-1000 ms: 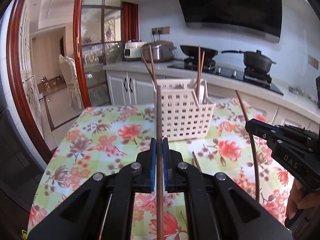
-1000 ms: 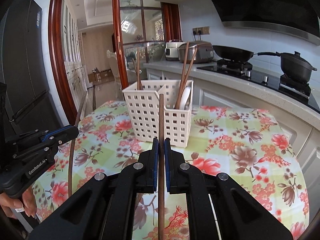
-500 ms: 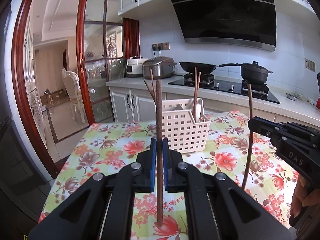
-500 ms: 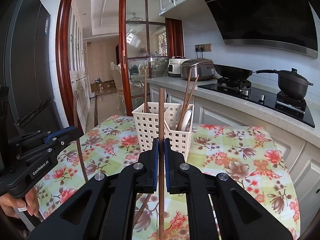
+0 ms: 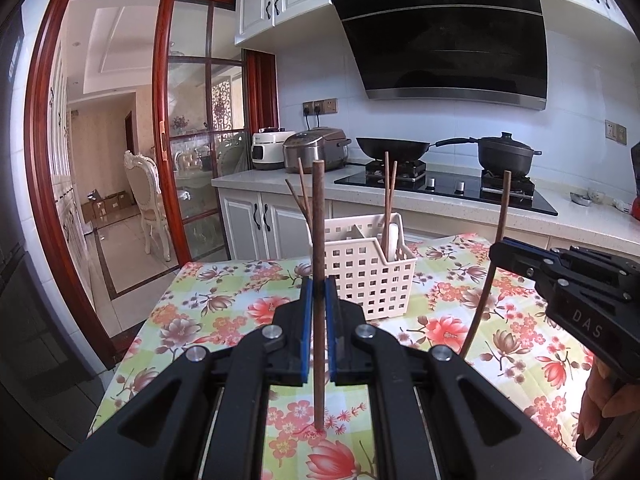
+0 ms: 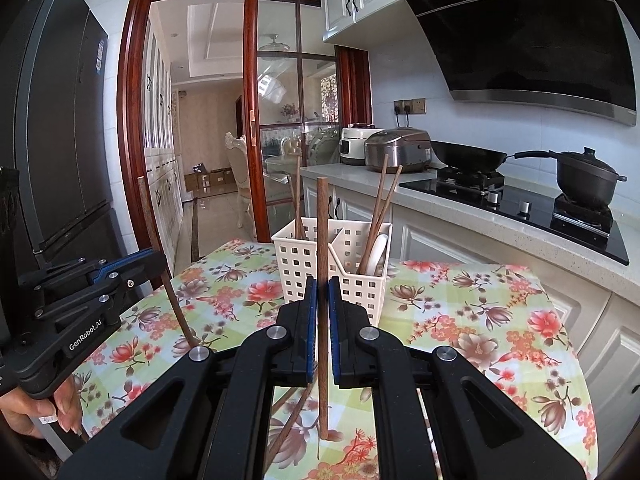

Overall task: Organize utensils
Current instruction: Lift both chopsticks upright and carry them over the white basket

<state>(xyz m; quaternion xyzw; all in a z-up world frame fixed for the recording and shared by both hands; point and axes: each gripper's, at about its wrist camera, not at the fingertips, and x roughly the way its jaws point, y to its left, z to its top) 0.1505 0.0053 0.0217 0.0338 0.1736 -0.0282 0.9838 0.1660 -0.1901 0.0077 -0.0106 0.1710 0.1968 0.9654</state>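
My left gripper [image 5: 319, 292] is shut on a brown chopstick [image 5: 318, 216] that stands upright above the floral table. In the right wrist view it shows at the left [image 6: 157, 261], its chopstick [image 6: 154, 232] slanting. Likewise, my right gripper [image 6: 322, 292] is shut on an upright chopstick [image 6: 322, 224]; from the left wrist it appears at the right [image 5: 496, 249] with its stick [image 5: 502, 208]. Just beyond both stands a white slotted basket [image 5: 372, 280] [image 6: 294, 264], holding chopsticks in two compartments and a white spoon [image 6: 378, 252]. A loose chopstick [image 6: 286, 424] lies on the table under the right gripper.
The table's floral cloth [image 6: 460, 320] ends at a left edge beside the doorway [image 5: 120, 180]. Behind the table runs a counter with rice cookers [image 5: 316, 148], a wok and a black pot [image 5: 506, 156] on the stove. A dark fridge [image 6: 60, 120] stands at the left.
Both grippers have risen with their chopsticks, whose lower ends are now off the table. The basket sits lower and farther in both views.
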